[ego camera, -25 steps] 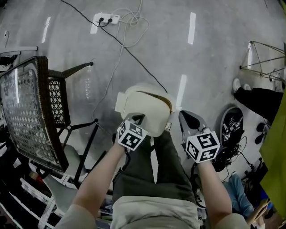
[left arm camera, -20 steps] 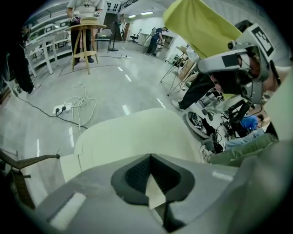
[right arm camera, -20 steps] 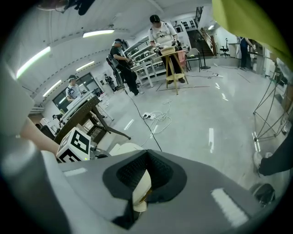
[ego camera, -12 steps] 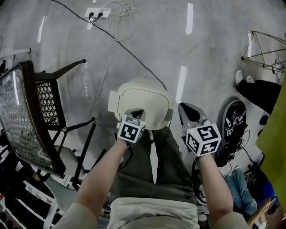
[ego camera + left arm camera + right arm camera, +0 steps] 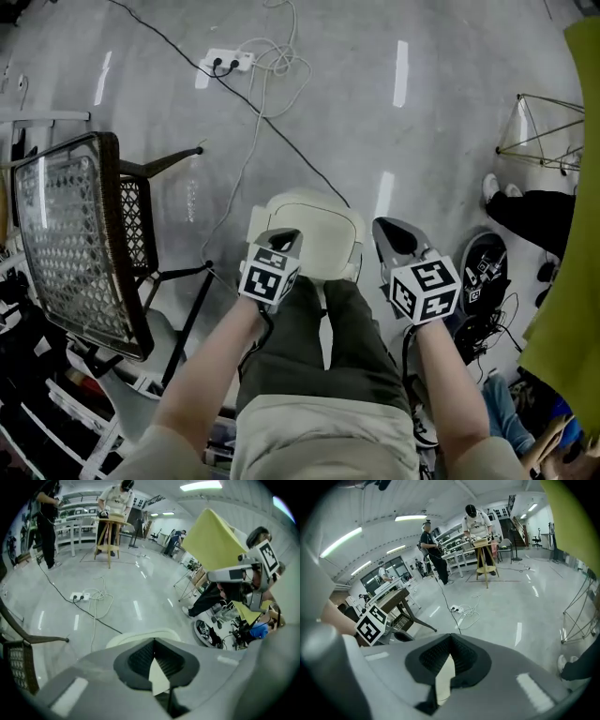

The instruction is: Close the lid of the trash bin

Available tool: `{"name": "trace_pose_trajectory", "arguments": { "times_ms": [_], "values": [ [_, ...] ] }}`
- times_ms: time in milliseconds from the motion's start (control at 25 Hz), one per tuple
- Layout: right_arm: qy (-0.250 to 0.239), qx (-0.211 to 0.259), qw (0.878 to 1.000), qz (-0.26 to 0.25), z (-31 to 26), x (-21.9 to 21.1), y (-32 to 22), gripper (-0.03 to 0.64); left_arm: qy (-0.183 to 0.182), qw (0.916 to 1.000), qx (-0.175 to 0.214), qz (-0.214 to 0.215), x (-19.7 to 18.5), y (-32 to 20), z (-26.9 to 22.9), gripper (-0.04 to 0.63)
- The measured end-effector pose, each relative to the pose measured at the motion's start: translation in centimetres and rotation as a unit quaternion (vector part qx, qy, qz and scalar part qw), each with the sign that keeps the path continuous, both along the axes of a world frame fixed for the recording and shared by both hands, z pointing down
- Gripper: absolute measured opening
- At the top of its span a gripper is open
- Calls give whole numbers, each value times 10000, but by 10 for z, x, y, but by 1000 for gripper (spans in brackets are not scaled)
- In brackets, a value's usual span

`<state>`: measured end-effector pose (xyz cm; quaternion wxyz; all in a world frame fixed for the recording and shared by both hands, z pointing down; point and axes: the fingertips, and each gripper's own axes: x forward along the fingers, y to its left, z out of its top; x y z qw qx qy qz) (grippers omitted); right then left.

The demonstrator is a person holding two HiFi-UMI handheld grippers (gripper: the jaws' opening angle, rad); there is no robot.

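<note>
Both jaw pairs are pinched shut on nothing — my left hand-held gripper (image 5: 284, 241) sits over the near edge of the trash bin (image 5: 349, 251) on the floor (image 5: 450, 112), its lid (image 5: 314, 216) dead ahead, while my right hand-held gripper (image 5: 394, 234) hangs just off its right side.

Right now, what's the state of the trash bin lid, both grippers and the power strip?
trash bin lid: down, no gap showing, looks closed.
left gripper: shut, empty, over the lid's near edge.
right gripper: shut, empty, off to the lid's right, not over it.
power strip: two plugs in it.
</note>
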<state>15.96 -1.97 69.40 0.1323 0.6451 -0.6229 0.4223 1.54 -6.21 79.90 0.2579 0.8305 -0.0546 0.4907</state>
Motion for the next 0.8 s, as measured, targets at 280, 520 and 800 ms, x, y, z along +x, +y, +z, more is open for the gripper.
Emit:
{"name": "trace_pose_trajectory", "arguments": {
  "times_ms": [280, 520, 800],
  "values": [
    [486, 613, 9968, 139, -119, 19, -23, 3, 684, 9949, 688, -284, 7, -51, -126, 2],
    [913, 1323, 9870, 27, -235, 14, -39, 3, 1383, 9789, 1435, -457, 8, -83, -251, 2],
    [1142, 2110, 9708, -3, -357, -6, -37, 3, 2005, 9512, 2283, -542, -2, -100, -397, 2]
  ]
}}
